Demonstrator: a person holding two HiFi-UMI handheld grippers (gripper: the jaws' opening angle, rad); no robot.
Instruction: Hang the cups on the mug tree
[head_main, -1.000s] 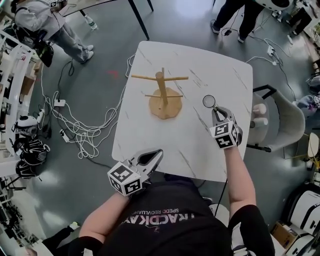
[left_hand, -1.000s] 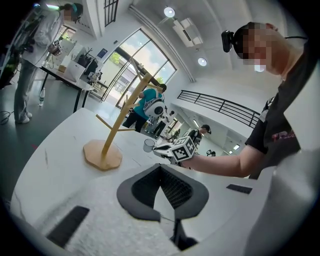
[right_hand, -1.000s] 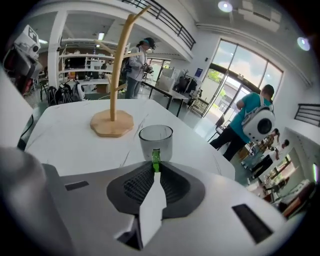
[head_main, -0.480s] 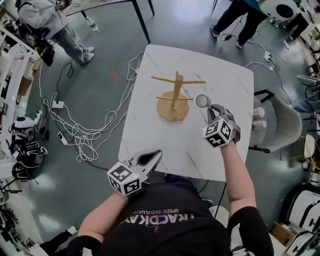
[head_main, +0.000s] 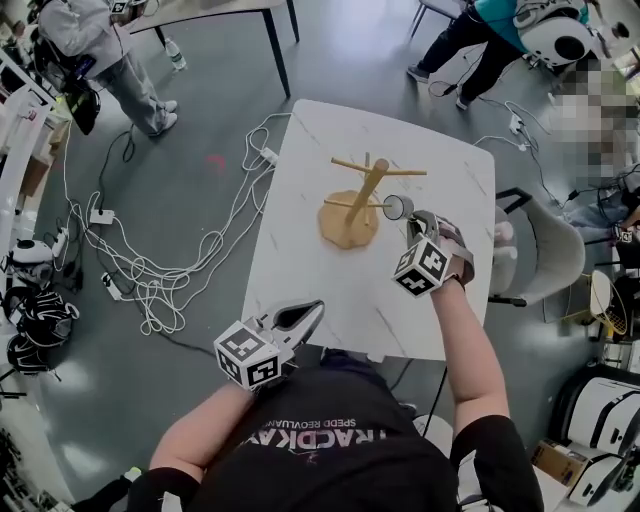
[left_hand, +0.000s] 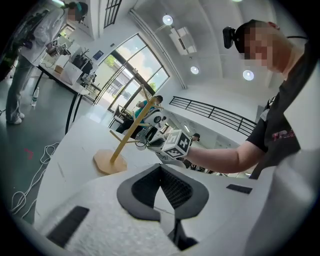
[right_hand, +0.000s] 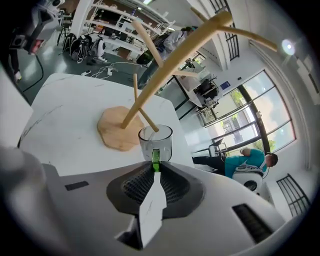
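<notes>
A wooden mug tree (head_main: 358, 200) stands on a round base at the middle of the white marble table (head_main: 300, 260). My right gripper (head_main: 410, 221) is shut on the green handle of a clear glass cup (head_main: 397, 208), held in the air right beside the tree's lower right peg. In the right gripper view the glass cup (right_hand: 155, 143) sits at the jaw tips, and a lower peg of the mug tree (right_hand: 167, 65) points into its mouth. My left gripper (head_main: 303, 315) hangs shut and empty over the table's near edge. From the left gripper view, the tree (left_hand: 125, 137) is far ahead.
White cables (head_main: 170, 270) lie tangled on the grey floor left of the table. A chair (head_main: 545, 255) stands at the table's right side. People stand at the far left (head_main: 100, 50) and far right (head_main: 480, 30). Shelves with gear line the left edge.
My right gripper has lifted the glass cup off the table and carried it left, up to the tree's lower right peg. The left gripper has stayed put.
</notes>
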